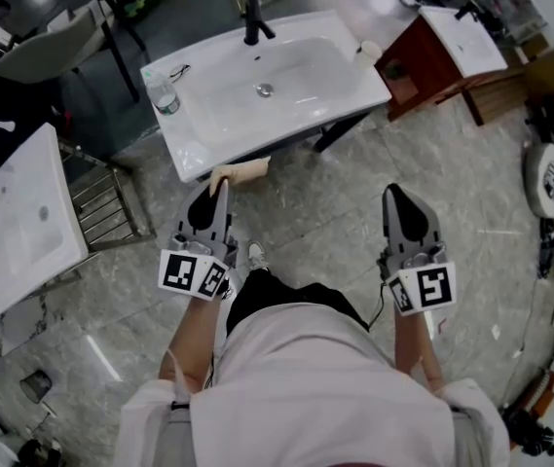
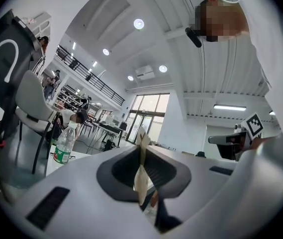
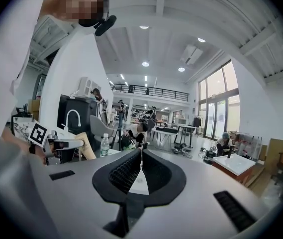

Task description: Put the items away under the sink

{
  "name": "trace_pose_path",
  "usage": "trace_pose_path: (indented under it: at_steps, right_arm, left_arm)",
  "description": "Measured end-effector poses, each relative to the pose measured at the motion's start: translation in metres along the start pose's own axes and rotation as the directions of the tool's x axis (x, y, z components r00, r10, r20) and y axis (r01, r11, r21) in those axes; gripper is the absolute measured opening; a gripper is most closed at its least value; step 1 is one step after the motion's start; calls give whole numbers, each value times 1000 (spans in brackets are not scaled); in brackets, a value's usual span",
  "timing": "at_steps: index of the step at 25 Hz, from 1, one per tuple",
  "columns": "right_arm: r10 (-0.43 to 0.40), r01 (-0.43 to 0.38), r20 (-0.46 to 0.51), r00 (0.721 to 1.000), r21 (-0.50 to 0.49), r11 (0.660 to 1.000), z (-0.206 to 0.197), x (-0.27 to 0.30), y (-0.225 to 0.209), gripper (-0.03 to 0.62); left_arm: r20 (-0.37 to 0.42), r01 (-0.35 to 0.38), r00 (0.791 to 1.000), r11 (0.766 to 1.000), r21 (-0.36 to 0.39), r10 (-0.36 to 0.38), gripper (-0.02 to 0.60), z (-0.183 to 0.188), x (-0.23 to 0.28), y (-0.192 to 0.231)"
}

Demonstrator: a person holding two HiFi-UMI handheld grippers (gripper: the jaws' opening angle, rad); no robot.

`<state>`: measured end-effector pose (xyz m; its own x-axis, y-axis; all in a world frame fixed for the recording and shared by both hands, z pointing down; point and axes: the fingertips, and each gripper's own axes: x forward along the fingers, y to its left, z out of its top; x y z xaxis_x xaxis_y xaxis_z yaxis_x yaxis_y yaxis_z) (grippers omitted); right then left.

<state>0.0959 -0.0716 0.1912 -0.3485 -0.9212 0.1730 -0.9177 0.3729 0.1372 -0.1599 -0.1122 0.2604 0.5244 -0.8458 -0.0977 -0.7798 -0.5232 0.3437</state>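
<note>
Tan item (image 1: 242,171): flat and thin, at mid-frame in head view, just below the sink's near edge.
Hold: pinched at its left end by left gripper (image 1: 216,191), jaws pressed on it from both sides.
Same item, left gripper view: edge-on at lower centre (image 2: 141,176), upright between the jaws and poking out past the tips.
Same item, right gripper view: tan slab at left of frame (image 3: 85,146), beside the other gripper.
Long axis: runs rightward from the fingertips in head view, roughly along the sink's front edge.
Right gripper (image 1: 400,202): lower right of centre, well apart from the item.
Right gripper, own view (image 3: 141,158): jaws pressed together, nothing between them.
Sink (image 1: 301,71): white basin at upper centre, tilted across the frame.
On sink: bottle (image 1: 163,95) at left end, faucet (image 1: 254,19) at the back.
Space under sink: hidden by the basin from above; only a dark leg (image 1: 340,129) shows at the right.
Key relation: item already at the basin's front rim, with the storage space beyond and below it.
Nearer hand: left, by far.
Next move, as a guess: lower the left gripper, then push forward beneath the rim.
Risk, as a guess: the item's free end catching on the rim if kept crosswise.
</note>
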Motion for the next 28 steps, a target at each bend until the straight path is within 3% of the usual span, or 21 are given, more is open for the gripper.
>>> trace_pose_path:
  at_steps: [12, 23, 28]
  right_arm:
    - [64, -64, 1, 998, 3, 998, -8, 24, -17, 37]
    - [228, -227, -24, 973, 33, 973, -86, 66, -85, 38]
    - [293, -293, -7, 956, 35, 956, -113, 77, -95, 37]
  left_arm:
    - [7, -9, 1000, 1000, 15, 9, 25, -6, 21, -12]
    - [81, -130, 989, 991, 45, 126, 25, -54, 69, -42]
    - [69, -141, 988, 989, 48, 138, 25, -96, 81, -57]
